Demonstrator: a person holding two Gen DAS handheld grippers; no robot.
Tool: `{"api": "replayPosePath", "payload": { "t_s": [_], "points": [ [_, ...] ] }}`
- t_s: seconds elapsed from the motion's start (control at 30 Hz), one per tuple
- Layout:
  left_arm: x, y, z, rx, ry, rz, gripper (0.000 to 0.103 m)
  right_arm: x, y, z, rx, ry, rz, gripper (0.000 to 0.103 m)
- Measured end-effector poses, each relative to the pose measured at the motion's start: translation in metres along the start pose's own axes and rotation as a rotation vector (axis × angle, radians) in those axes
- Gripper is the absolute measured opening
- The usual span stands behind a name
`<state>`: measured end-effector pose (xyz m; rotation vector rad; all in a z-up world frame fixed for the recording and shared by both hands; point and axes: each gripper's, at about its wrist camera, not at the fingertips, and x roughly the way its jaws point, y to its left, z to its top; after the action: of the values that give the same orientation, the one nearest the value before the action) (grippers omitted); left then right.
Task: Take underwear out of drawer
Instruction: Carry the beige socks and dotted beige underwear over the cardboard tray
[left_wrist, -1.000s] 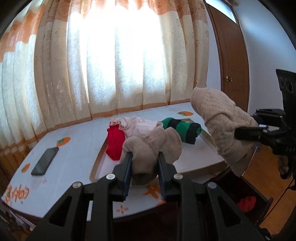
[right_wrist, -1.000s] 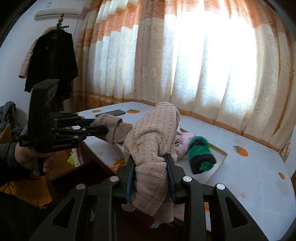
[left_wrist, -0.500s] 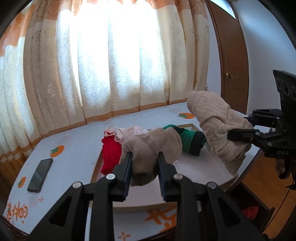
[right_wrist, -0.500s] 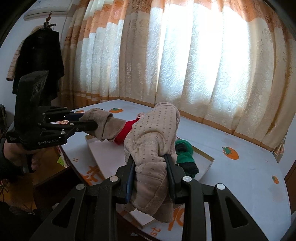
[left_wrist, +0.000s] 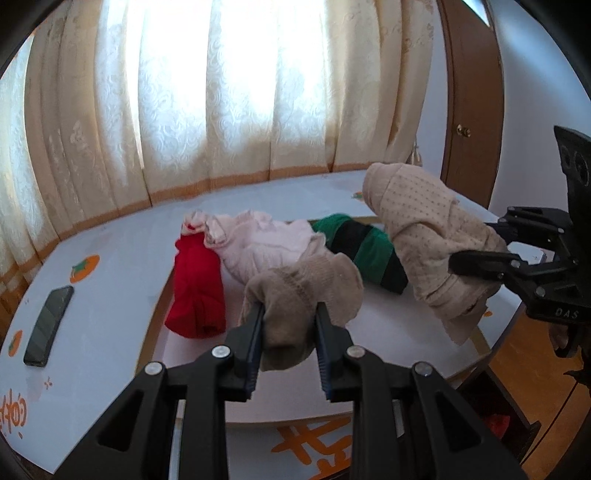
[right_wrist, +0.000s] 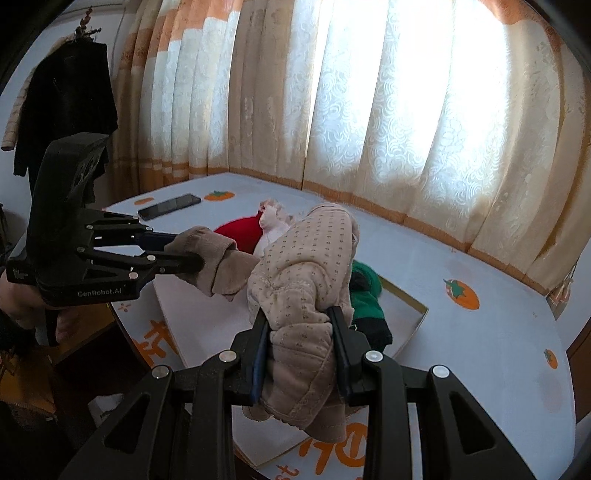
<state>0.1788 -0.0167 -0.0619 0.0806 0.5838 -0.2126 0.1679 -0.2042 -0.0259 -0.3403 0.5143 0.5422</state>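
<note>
Up close, the left gripper (left_wrist: 289, 325) has its jaws pinched tight on a plain beige garment (left_wrist: 306, 295), a bunched wad that bulges above the fingers and sags below them. Alongside it, the right gripper (right_wrist: 300, 332) is clamped on a dotted beige garment (right_wrist: 306, 280), thicker and quilted-looking, folded over the fingertips and hanging down past them. Both bundles ride in the air above the near edge of the white board (left_wrist: 388, 354) lying on the table (left_wrist: 110, 280). In the right wrist view a hand (right_wrist: 22, 306) grips the left tool's handle, at the dark left margin.

Further on, three more garments sit on that board: a red garment (left_wrist: 197, 291) on the left, a pale pink garment (left_wrist: 258, 243) touching it in the middle, and a green and black striped garment (left_wrist: 360, 251) to the right. Whether any of these is underwear is hard to tell, rolled up as they are. Off the board to the left, a dark phone (left_wrist: 48, 325) lies flat on the tabletop. Behind everything, sunlit curtains (left_wrist: 240, 92) and a brown door (left_wrist: 469, 92).
</note>
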Motion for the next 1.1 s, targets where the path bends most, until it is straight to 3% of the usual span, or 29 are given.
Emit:
{"api": "replayPosePath", "payload": {
  "t_s": [0.5,1.1],
  "points": [
    [0.025,-0.008,-0.015,-0.014,0.141,-0.031,0.024,0.036,0.010,-0.008,-0.065,0.203,0.054,0.034],
    [0.038,-0.007,-0.023,-0.030,0.190,-0.037,0.026,0.051,0.006,-0.017,-0.022,0.242,0.073,0.038]
  ]
}}
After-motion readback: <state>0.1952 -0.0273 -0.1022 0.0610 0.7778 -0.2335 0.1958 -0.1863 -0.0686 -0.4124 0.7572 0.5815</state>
